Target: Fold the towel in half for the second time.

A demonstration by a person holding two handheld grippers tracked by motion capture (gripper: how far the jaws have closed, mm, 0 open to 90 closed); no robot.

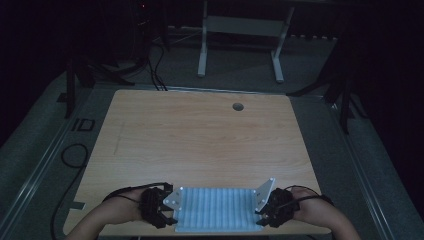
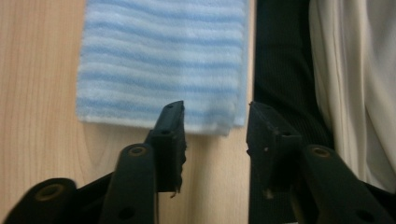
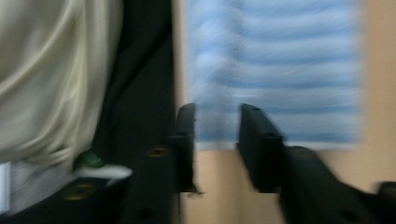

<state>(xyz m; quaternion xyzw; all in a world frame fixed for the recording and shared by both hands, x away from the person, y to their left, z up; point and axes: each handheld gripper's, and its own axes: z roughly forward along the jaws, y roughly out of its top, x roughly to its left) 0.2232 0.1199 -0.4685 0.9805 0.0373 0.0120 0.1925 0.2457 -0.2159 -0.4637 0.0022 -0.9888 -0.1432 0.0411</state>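
Nearest the high camera, two forearms are coming in from the bottom edge, each hand carrying a gripper. The left gripper (image 1: 167,212) is sitting at the left end of a blue-striped cloth (image 1: 217,209), and the right gripper (image 1: 263,212) is sitting at its right end. The cloth is lying flat on the table (image 1: 200,135), folded into a rectangle, right at the near edge between the two grippers.

In the left gripper view, the jaws are standing partly apart, with nothing pressed between them. The cloth's near corner (image 2: 210,121) is lying just beyond the gap, beside one jaw tip, and the pads are not pinching it. Past the table edge on that side, dark fabric and pale fabric of the person's clothing are showing.

In the right gripper view, the picture is blurring, but the jaws (image 3: 217,140) are also standing partly apart. The cloth's edge (image 3: 275,84) is showing in and beyond the gap, and the pads are not closing on it. Pale clothing is showing at that view's left.

The rest of the table is lying bare except for a small round hole (image 1: 238,106) near its far edge.
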